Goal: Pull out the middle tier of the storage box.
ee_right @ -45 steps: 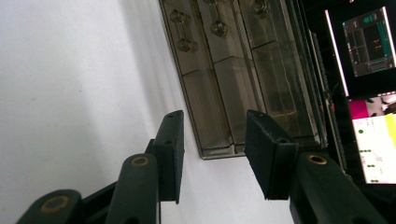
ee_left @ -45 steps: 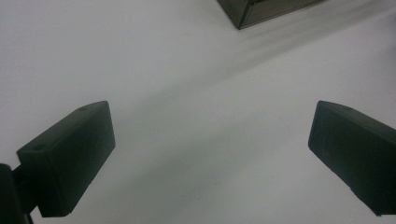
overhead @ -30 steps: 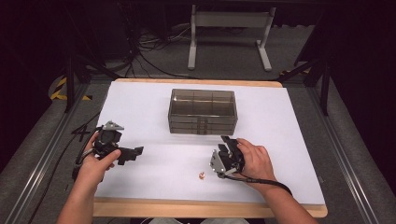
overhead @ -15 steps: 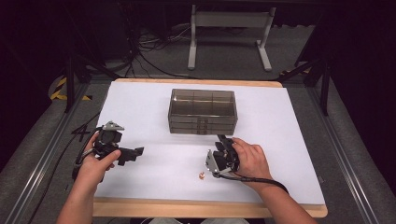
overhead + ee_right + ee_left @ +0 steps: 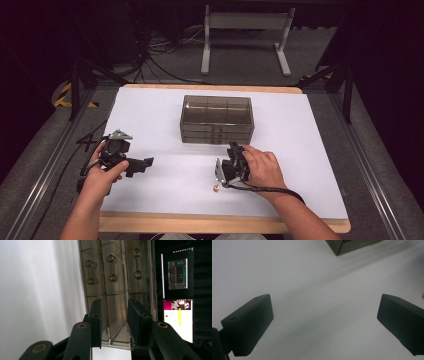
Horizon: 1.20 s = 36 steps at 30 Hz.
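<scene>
Right now the smoky transparent plastic drawer cabinet [image 5: 217, 120] stands near the middle of the white-covered worktop [image 5: 150, 110], toward its far side, with three drawers stacked on its front, each carrying a dumbbell-shaped pull handle. In the right gripper view the cabinet [image 5: 115, 285] appears turned on its side, so the three drawer fronts run as upright bands with their handles side by side near the top.

The right tongs [image 5: 235, 150], held in the person's right hand [image 5: 262, 170], sit just before the cabinet's front, pointing at it. In their own view the right tongs [image 5: 113, 322] have their two black jaws partly apart with a moderate gap, framing the lower end of one drawer front; the jaws have just been closing, and nothing is pressed between them. Whether the tips touch the cabinet I cannot tell.

Beside that hand, on the near side, a tiny orange-and-white object [image 5: 215, 188] lies on the worktop, too small to identify.

The left tongs [image 5: 142, 165], in the person's left hand [image 5: 102, 175], are well apart from the cabinet, over the left part of the worktop and pointing toward its middle. In the left gripper view the left tongs [image 5: 324, 320] stand wide apart, with only bare white surface between the jaws and a corner of the cabinet [image 5: 349, 246] at the top edge.
</scene>
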Each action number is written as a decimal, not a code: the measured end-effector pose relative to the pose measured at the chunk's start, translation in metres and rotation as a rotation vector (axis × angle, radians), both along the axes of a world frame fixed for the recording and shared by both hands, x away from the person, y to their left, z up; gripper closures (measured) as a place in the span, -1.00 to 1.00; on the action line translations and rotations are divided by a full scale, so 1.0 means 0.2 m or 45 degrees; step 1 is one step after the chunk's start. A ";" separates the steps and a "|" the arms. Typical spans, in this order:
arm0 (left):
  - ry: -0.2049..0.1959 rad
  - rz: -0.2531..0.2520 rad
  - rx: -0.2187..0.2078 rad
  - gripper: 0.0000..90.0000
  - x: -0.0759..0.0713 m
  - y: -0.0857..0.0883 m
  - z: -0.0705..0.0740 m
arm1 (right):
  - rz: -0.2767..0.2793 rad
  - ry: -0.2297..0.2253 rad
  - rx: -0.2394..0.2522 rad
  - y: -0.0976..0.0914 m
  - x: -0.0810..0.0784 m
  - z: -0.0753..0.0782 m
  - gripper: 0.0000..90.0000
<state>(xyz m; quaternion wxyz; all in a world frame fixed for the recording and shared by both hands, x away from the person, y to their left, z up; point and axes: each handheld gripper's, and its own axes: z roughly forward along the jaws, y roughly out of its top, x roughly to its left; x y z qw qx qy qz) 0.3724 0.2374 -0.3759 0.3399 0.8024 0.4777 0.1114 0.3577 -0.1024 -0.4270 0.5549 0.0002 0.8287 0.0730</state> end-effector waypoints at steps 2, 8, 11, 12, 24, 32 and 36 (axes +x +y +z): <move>0.001 0.000 -0.002 -0.97 0.00 0.00 0.00 | -0.002 -0.002 -0.010 0.01 0.00 0.00 0.47; 0.005 -0.001 0.003 -0.97 0.00 -0.01 0.00 | -0.022 -0.023 -0.037 0.05 0.03 -0.02 0.48; 0.005 -0.002 0.002 -0.97 0.00 -0.01 0.00 | -0.023 -0.032 -0.053 0.06 0.04 -0.03 0.49; 0.003 -0.004 0.002 -0.97 0.00 0.00 0.00 | -0.011 -0.042 -0.069 0.06 0.04 -0.03 0.50; 0.004 -0.005 -0.001 -0.97 0.00 0.00 0.00 | -0.037 -0.068 -0.097 0.12 0.09 -0.07 0.55; 0.006 -0.003 -0.002 -0.97 0.00 0.01 0.00 | -0.039 -0.094 -0.118 0.14 0.12 -0.08 0.59; 0.007 -0.004 -0.003 -0.97 0.00 0.01 0.00 | -0.054 -0.113 -0.132 0.14 0.13 -0.10 0.62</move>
